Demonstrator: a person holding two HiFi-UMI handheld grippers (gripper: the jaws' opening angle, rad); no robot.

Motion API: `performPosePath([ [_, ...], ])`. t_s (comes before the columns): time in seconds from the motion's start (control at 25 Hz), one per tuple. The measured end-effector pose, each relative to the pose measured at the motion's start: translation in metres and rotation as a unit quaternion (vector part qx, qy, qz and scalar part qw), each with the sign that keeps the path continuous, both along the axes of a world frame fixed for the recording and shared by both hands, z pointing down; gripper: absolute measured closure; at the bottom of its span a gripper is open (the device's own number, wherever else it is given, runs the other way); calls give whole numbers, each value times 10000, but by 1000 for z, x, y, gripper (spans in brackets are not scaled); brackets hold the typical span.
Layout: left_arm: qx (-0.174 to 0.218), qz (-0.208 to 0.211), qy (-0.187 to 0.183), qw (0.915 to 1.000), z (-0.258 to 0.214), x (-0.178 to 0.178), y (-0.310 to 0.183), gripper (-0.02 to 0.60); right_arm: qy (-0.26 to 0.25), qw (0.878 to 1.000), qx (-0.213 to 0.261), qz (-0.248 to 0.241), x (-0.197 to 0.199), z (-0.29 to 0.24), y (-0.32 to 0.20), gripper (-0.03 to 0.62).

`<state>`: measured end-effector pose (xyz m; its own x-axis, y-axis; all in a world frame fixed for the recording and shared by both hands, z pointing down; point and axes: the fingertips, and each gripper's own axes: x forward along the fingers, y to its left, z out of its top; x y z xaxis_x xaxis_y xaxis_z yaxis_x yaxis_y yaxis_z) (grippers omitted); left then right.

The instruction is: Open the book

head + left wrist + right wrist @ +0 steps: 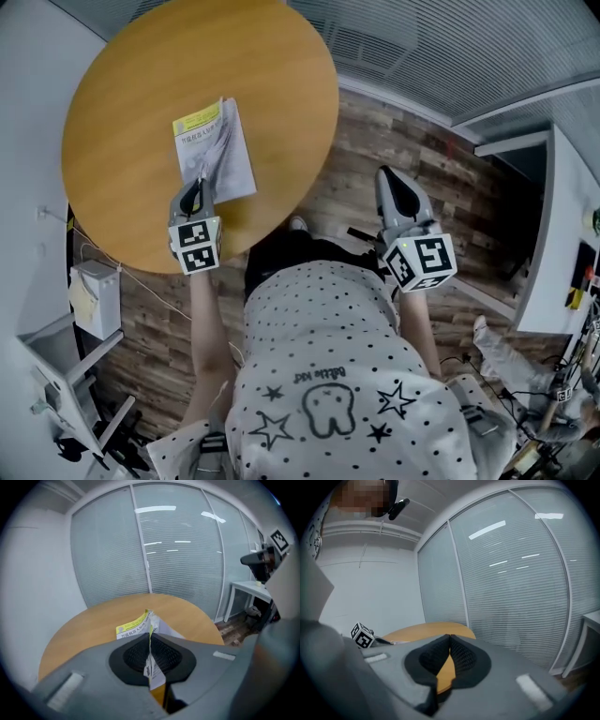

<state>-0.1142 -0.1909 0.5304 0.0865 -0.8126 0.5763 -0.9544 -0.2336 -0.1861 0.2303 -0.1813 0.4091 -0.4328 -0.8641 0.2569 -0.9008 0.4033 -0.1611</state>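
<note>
— Where is the thin white, yellow-banded book (214, 150) lying?
— On the round wooden table (122, 84), one leaf being raised; its near corner is being hidden by the left gripper (200, 186), its print unreadable.
— And the jaws?
— That leaf is being pinched by the left jaws; the right gripper (449, 641) is being kept clenched on nothing.

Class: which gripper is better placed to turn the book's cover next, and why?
Left. The left gripper is shut on the book at its raised cover edge; the right gripper is shut, empty, beside the table.
</note>
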Motion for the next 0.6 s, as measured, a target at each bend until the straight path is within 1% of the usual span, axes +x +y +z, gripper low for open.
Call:
performPosePath([
  [0.12, 174, -476, 515, 9974, -11, -23, 6, 563, 31, 9999, 0, -98, -13, 0, 0, 589],
  [0.2, 294, -702, 663, 9949, -18, -42, 11, 563, 52, 9999, 4, -148, -26, -2, 1, 589],
  [0.32, 415, -884, 681, 9929, -26, -64, 17, 563, 41, 9998, -7, -195, -44, -4, 0, 589],
  [0.6, 431, -1029, 691, 9913, -31, -81, 26, 563, -20, 9995, 14, -301, -68, -10, -2, 589],
])
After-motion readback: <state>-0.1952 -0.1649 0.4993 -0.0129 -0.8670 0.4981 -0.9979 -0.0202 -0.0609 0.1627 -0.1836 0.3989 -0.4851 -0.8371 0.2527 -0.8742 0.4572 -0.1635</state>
